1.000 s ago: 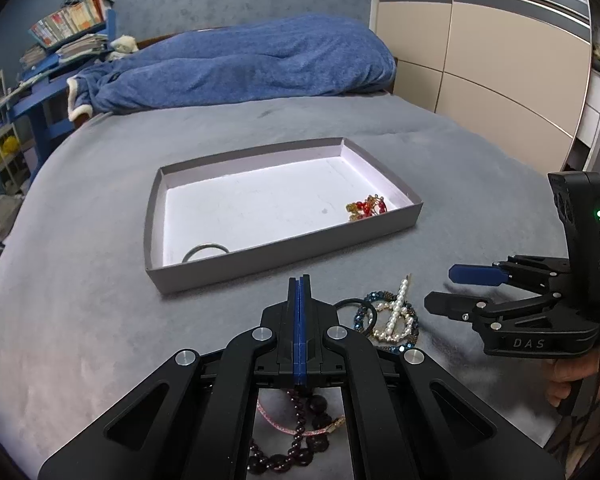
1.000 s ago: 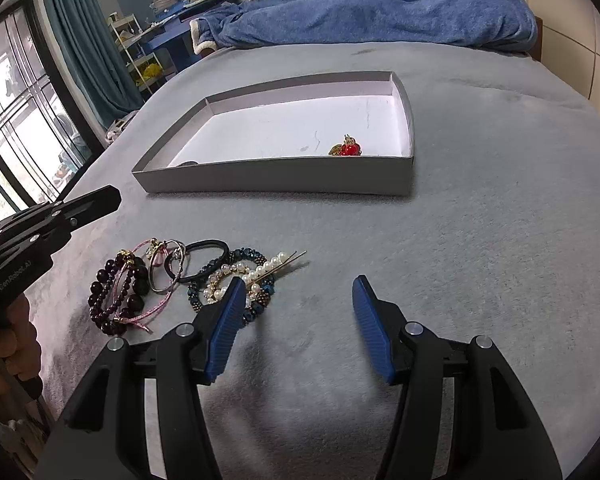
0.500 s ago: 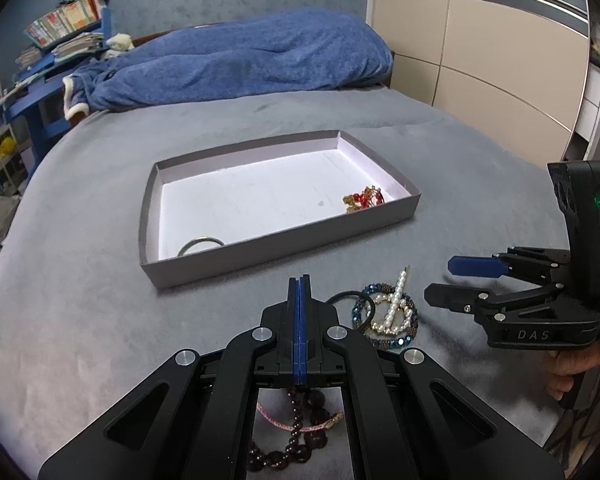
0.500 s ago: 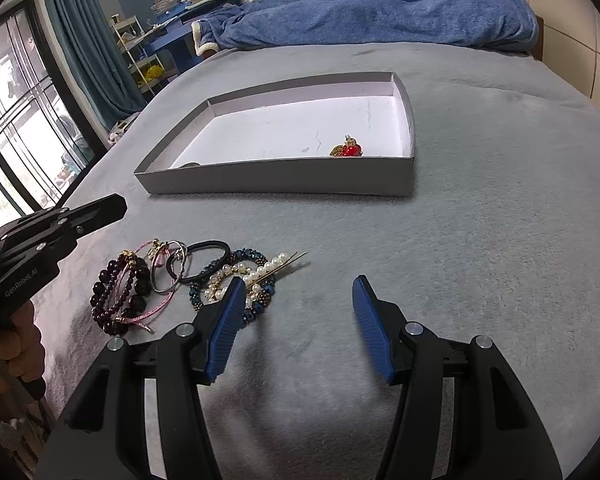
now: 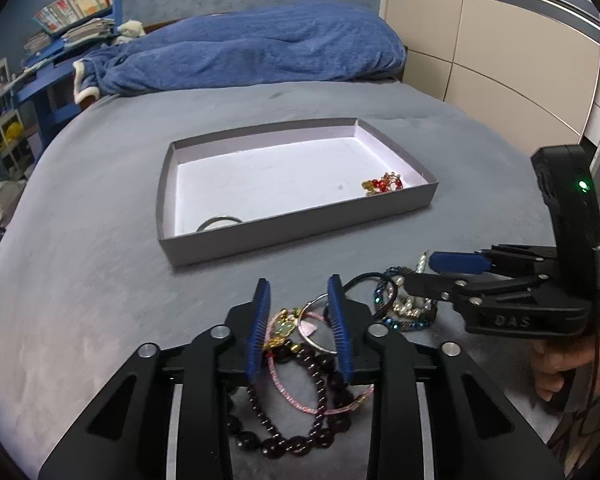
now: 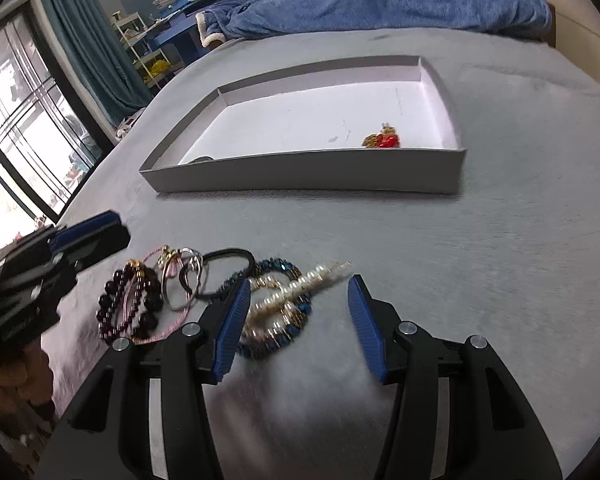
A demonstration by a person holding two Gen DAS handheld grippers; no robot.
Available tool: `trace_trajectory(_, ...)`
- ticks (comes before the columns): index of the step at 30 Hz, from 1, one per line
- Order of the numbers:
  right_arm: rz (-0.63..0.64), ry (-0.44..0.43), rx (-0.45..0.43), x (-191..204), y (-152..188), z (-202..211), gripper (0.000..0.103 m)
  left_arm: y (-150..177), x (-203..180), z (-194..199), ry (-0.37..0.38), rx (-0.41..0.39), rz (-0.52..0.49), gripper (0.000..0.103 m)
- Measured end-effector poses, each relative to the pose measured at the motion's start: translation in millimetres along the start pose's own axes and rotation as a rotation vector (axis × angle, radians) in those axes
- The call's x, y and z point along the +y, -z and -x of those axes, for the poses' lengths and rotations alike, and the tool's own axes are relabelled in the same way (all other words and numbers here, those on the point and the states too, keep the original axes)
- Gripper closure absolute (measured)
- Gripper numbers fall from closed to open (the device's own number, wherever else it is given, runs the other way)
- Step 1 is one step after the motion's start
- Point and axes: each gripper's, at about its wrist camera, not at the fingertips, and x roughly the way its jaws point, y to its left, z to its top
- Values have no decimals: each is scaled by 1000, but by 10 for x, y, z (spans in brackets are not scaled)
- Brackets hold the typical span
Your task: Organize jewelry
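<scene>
Grey bedspread (image 5: 100, 280); jewelry heaped before shallow tray (image 5: 284, 240). Pearl hairpin (image 6: 312, 280) lay slantwise, tip toward tray's right end. Left gripper (image 5: 298, 300) opening over dark bead bracelet (image 5: 300, 420), gripping nothing; right gripper (image 6: 296, 300) closing, hairpin between unpressed pads.

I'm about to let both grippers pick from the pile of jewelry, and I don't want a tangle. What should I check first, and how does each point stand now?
1. Left gripper open: ok, its jaws are opening over the dark bead bracelet and the pink cord bracelet.
2. Left pads clear of the jewelry: cannot tell; several pieces overlap between them.
3. Right gripper lined up: ok, its jaws are closing, with the pearl hair clip and the blue bead bracelet between them, not yet pinched.
4. Pieces apart: not ok; the black hair tie overlaps the silver rings.
5. Room in the tray: ok; it holds only the red charm and a ring.
</scene>
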Motion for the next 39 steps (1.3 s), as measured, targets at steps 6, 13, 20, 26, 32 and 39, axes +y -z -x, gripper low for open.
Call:
trace_trajectory(6,44,7,-22,77,-25,-4,89,13,21,-21,-3,7,9,70)
trace_trajectory(13,10,-17,-122,-69,-80,338,96,-4,-92,-53,11,13,-13,69)
trace_trajectory(20,-54,8,-151,-361,-49,536,96,-25,-276,-101,35,28,-54,69)
trace_trajectory(26,-65,36,-114,-487,41,517,96,-63,-475,-170,65,44,-94,69)
trace_trajectory(32,-64,38,-112,-525,77,523,96,-50,-653,-252,91,72,-134,68)
trace_trajectory(39,-67,26,-117,-529,74,522,96,-1,-828,-356,115,100,-183,68)
